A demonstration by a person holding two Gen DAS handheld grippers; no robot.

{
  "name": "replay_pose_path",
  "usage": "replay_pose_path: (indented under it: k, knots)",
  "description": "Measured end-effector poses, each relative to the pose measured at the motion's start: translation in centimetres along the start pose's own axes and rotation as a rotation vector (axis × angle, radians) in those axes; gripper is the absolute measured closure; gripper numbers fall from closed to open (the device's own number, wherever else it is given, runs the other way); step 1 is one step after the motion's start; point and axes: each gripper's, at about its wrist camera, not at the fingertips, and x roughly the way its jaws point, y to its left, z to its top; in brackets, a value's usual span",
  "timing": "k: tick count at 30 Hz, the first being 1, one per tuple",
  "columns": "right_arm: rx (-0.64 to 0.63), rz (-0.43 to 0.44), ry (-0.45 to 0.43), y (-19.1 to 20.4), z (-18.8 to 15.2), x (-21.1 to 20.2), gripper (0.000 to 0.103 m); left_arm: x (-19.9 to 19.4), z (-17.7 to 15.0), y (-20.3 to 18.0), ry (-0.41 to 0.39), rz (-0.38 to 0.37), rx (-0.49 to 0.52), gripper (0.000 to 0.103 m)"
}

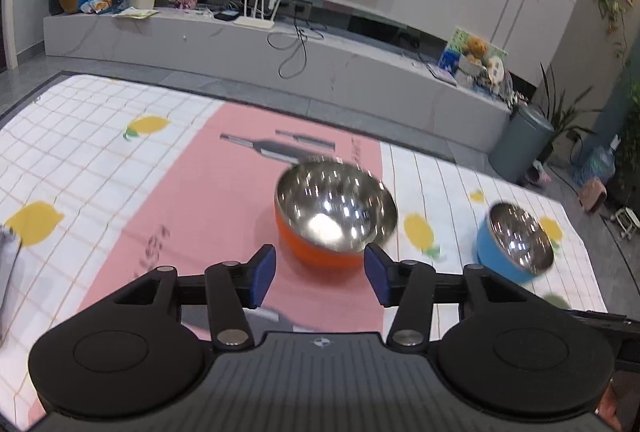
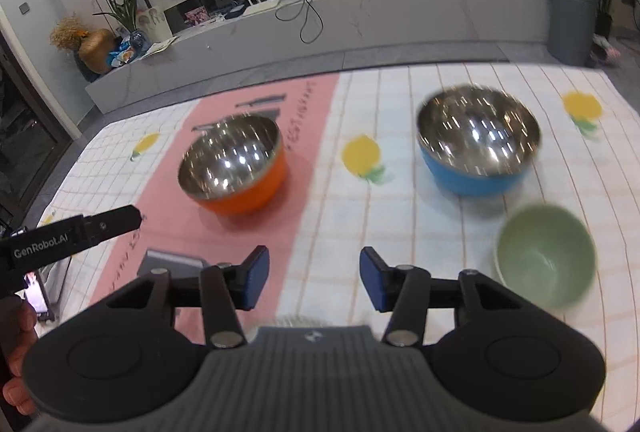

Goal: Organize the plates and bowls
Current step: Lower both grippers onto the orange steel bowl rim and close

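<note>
Orange bowl: a round bowl with an orange outside and shiny steel inside [image 2: 234, 164] stands upright on the pink strip of the cloth, centre-left in the right wrist view, just beyond the fingertips in the left wrist view [image 1: 334, 212].
Blue bowl: blue outside, steel inside [image 2: 478, 146], upright on the checked part, upper right of the right wrist view (right edge in the left wrist view [image 1: 516, 244]); well apart from the orange one, a printed lemon between them.
Green bowl: a small pale green bowl [image 2: 546, 254], empty, lower right, just beside the blue bowl.
Left gripper: black with blue pads [image 1: 320, 272]; jaws stand about half apart with nothing between them, the orange bowl's rim showing past the gap but untouched.
Right gripper: same build [image 2: 310, 278]; jaws about half apart, empty, over bare cloth.
Cloth: white checked tablecloth with yellow lemons and a pink middle band [image 2: 320, 216].
Far edge: the cloth ends at a dark border across the upper part of both views, grey floor beyond.
Open room: bare cloth between the orange and blue bowls, and across the left side in the left wrist view.
Blur: both bowls' rims are smeared.
</note>
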Motion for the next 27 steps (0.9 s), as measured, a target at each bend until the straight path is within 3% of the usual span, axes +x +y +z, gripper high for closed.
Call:
replay_pose_path:
  k: [4,16,24,27]
  knots:
    - [0.018,-0.009,0.006,1.1,2.2,1.7,0.044,1.6,1.4,0.3,0.009,0.027,-0.003,0.039]
    - [0.083,-0.083,0.072,2.3,6.9,9.3,0.044,6.9,3.8,1.9,0.094,0.077,-0.059,0.035]
    - [0.143,-0.077,0.115,2.5,8.1,12.9,0.045,9.8,4.3,4.0,0.118,0.049,-0.180,0.035]
    - [0.143,-0.086,0.128,2.8,8.4,13.9,0.049,10.8,4.3,4.3,0.134,0.048,-0.190,0.036]
